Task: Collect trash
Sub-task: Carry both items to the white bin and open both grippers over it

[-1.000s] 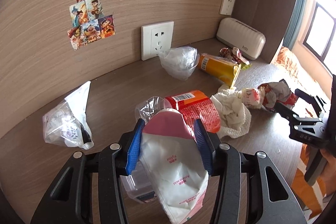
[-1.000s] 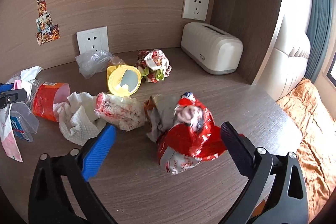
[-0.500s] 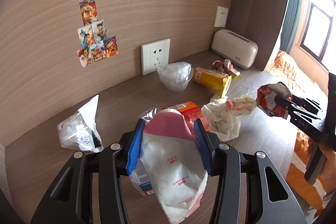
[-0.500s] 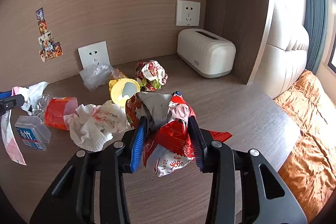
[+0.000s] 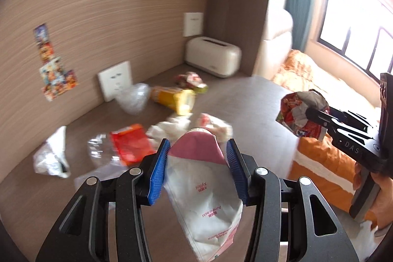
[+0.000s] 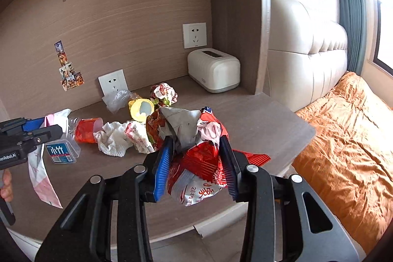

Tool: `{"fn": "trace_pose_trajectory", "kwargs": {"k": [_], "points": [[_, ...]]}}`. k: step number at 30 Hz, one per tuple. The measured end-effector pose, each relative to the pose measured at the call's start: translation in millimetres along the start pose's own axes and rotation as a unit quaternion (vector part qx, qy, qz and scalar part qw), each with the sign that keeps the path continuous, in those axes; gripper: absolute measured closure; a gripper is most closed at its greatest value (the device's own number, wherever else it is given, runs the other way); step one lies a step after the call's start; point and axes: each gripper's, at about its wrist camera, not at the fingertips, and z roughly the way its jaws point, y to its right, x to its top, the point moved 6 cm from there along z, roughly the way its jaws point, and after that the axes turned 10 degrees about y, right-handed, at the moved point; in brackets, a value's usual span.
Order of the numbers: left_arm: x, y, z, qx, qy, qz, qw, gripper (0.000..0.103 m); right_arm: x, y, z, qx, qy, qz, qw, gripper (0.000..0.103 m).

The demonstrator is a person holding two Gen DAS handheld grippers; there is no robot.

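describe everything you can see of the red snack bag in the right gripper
The red snack bag is a crumpled foil-like wrapper, glossy red with white printed patches and a dull silver-grey inside showing at its torn, open top. The right gripper is shut on its middle, a blue pad pressing each side. It appears lifted off the desk, touching nothing else; its lower end with red characters hangs below the pads. The left wrist view shows it near the desk's edge.

You can read "Xylitol" and "Amino acid", upside down, on the pink-and-white pouch (image 5: 205, 195). Your right gripper (image 5: 312, 112) body shows "DAS"; the red snack wrapper (image 6: 196, 163) shows "28".
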Motion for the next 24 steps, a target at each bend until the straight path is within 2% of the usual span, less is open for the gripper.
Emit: {"fn": "trace_pose_trajectory", "kwargs": {"k": [7,14,20,24], "points": [[-19.9,106.9,7.0,-0.098,-0.02,0.032,0.9945,0.056,-22.7,62.3,-71.4,-0.052,-0.001,0.03,0.998,0.063],[-68.8,225.4,23.9,-0.194,-0.057,0.064,0.9773,0.056,-74.6,131.8,-130.2,-0.111,-0.03,0.065,0.991,0.063],[-141.6,308.5,58.8,-0.252,-0.103,0.093,0.9576,0.056,-142.5,179.9,-147.9,-0.134,-0.079,0.097,0.983,0.063],[-208.7,350.0,89.4,-0.283,-0.134,0.112,0.9433,0.056,-202.0,206.4,-140.0,-0.134,-0.115,0.115,0.978,0.063]]}}
